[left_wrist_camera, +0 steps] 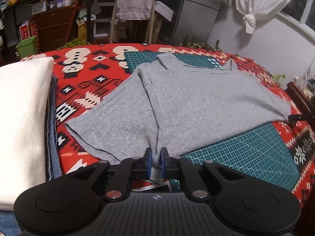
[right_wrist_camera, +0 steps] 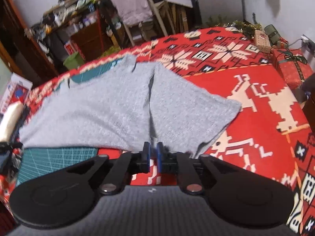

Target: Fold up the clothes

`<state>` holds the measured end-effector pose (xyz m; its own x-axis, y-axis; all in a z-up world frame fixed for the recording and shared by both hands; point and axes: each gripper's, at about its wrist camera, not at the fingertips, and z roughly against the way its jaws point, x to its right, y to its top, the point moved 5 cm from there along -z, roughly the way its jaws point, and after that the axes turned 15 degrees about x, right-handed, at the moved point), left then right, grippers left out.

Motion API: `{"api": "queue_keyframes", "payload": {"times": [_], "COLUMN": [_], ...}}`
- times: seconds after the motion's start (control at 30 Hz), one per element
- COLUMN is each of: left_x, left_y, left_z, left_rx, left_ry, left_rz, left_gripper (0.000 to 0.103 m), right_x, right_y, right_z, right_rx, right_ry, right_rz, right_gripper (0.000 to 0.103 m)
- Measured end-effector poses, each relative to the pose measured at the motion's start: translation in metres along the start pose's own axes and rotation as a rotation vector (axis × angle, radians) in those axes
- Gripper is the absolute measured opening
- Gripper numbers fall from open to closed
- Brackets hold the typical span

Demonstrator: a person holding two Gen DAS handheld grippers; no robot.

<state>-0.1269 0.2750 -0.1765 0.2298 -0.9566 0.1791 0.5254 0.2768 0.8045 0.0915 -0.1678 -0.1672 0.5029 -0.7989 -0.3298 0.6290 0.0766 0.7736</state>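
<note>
the grey knit top [left_wrist_camera: 196,102] lies spread over the green cutting mat [left_wrist_camera: 256,153] on the red patterned cloth [left_wrist_camera: 88,74]. left gripper [left_wrist_camera: 156,157] and right gripper [right_wrist_camera: 153,149] each pinch its near hem, nearly closed. uneven lifting could skew the fold, or the thin hem could slip free.

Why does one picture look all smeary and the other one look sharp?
The right wrist view is smeared by motion blur: the grey shirt and shelves look streaky. The left wrist view is sharp, so the shirt's ribs and the green cutting mat grid show clearly. Both views bend straight edges, because of the fisheye lens.
</note>
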Motion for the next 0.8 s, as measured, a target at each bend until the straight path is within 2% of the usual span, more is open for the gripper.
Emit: {"api": "queue_keyframes", "payload": {"times": [0.1,0.2,0.27,0.33,0.5,0.53,0.63,0.73,0.8], "left_x": [-0.001,0.000,0.001,0.002,0.003,0.003,0.002,0.002,0.002], "left_y": [0.002,0.003,0.003,0.003,0.005,0.006,0.008,0.010,0.010], "left_z": [0.007,0.014,0.019,0.022,0.024,0.024,0.024,0.023,0.022], "left_rx": [0.014,0.027,0.034,0.032,0.031,0.031,0.036,0.039,0.040], "left_ry": [0.027,0.038,0.045,0.047,0.068,0.073,0.081,0.084,0.082], "left_rz": [-0.005,0.008,0.016,0.019,0.020,0.022,0.022,0.022,0.019], "left_gripper": [0.025,0.027,0.027,0.028,0.028,0.028,0.028,0.028,0.028], "right_x": [0.019,0.045,0.060,0.070,0.076,0.075,0.066,0.066,0.071], "right_y": [0.006,0.013,0.020,0.026,0.033,0.032,0.031,0.036,0.041], "right_z": [0.015,0.019,0.017,0.007,-0.022,-0.027,-0.037,-0.034,-0.029], "right_rx": [0.049,0.104,0.133,0.138,0.111,0.100,0.070,0.108,0.135], "right_ry": [-0.065,-0.179,-0.225,-0.242,-0.229,-0.233,-0.254,-0.331,-0.368], "right_rz": [-0.026,-0.044,-0.037,-0.008,0.064,0.083,0.159,0.209,0.199], "right_gripper": [0.011,0.019,0.025,0.030,0.033,0.032,0.001,0.001,0.001]}}
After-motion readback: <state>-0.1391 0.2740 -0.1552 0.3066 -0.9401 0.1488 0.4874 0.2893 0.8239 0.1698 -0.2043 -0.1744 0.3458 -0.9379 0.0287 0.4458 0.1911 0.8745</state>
